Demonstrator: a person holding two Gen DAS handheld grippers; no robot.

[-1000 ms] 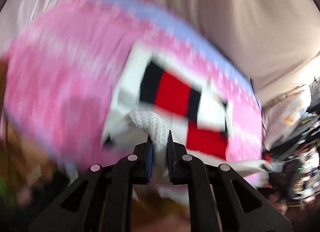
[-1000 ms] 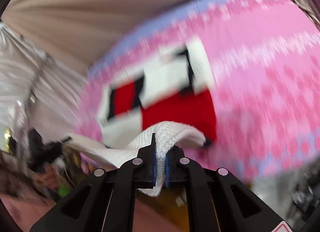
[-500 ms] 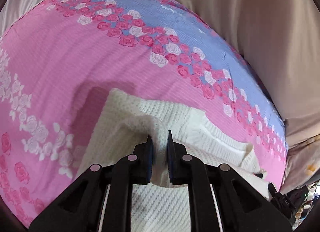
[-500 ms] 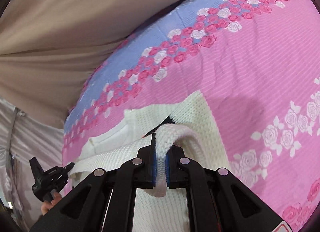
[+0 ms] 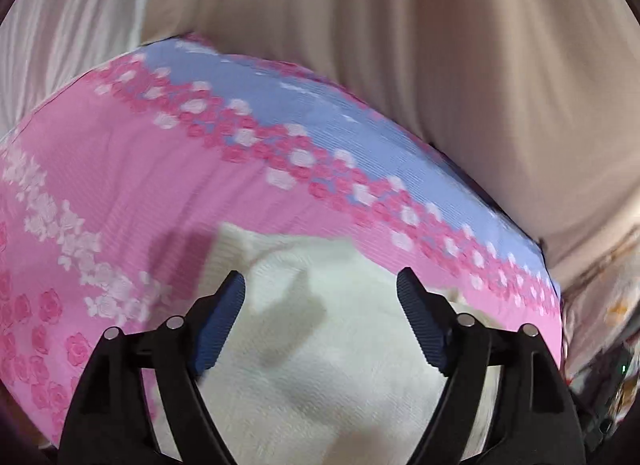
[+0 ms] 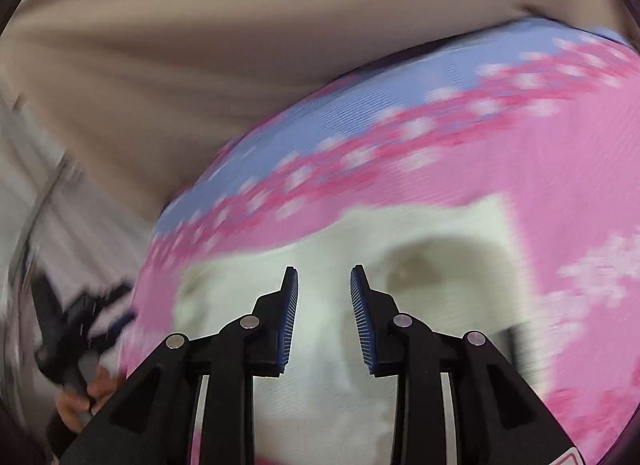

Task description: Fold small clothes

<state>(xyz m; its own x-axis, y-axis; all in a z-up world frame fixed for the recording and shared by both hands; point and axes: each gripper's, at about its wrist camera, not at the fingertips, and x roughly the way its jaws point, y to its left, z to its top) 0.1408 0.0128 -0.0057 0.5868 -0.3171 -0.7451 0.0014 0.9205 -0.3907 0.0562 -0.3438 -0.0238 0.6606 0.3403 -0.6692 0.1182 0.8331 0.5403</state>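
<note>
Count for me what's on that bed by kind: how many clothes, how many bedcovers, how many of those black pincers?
White knitted garment: 1
Pink and blue floral bedcover: 1
Black pincers: 2, left gripper and right gripper
Total: 4

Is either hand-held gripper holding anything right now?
No. Left hand-held gripper and right hand-held gripper have just opened; the white knit garment lies released.

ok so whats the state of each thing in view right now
left gripper: jaws wide open, just been opening, nothing between them
right gripper: jaws partly open, just been opening, nothing gripped
white knit garment: released, lying flat on the bedspread
bedspread: spread out under the garment
curtain: hanging behind the bed
</note>
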